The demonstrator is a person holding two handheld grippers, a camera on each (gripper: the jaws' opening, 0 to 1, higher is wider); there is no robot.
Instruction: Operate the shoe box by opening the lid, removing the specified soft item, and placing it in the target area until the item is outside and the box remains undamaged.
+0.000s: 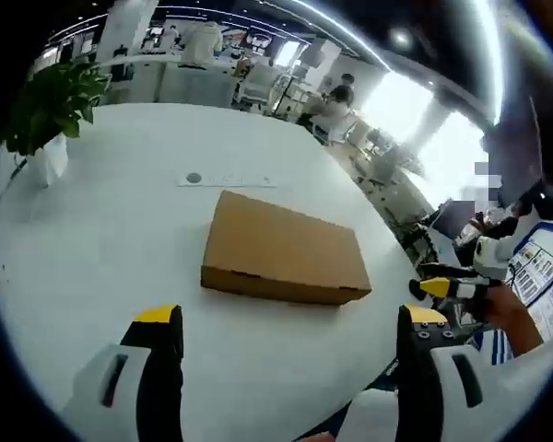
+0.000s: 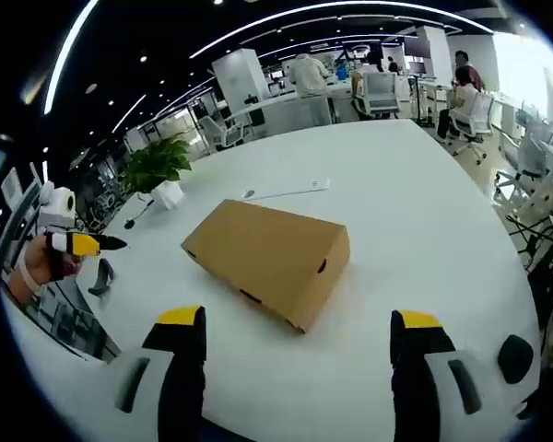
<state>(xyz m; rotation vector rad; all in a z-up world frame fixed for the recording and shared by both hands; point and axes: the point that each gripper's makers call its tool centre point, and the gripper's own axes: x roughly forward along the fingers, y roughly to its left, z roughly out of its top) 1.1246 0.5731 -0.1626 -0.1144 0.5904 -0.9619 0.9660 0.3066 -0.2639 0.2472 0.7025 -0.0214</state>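
A closed brown cardboard shoe box [image 1: 281, 250] lies flat on the white table [image 1: 120, 230], its lid down. My left gripper [image 1: 290, 322] hovers open in front of it, jaws wide apart with nothing between them. In the right gripper view the same shoe box [image 2: 272, 253] sits ahead, one corner pointing toward me, and my right gripper [image 2: 300, 330] is open and apart from it. The other gripper [image 1: 452, 287] enters the left gripper view at the right edge, held by a hand. In the right gripper view the other gripper [image 2: 78, 243] shows at the left edge.
A potted plant [image 1: 51, 106] stands at the table's far left, the same potted plant [image 2: 157, 166] beyond the box. A flat white strip with a round socket [image 1: 226, 180] lies behind the box. Office chairs, desks and people are beyond the table.
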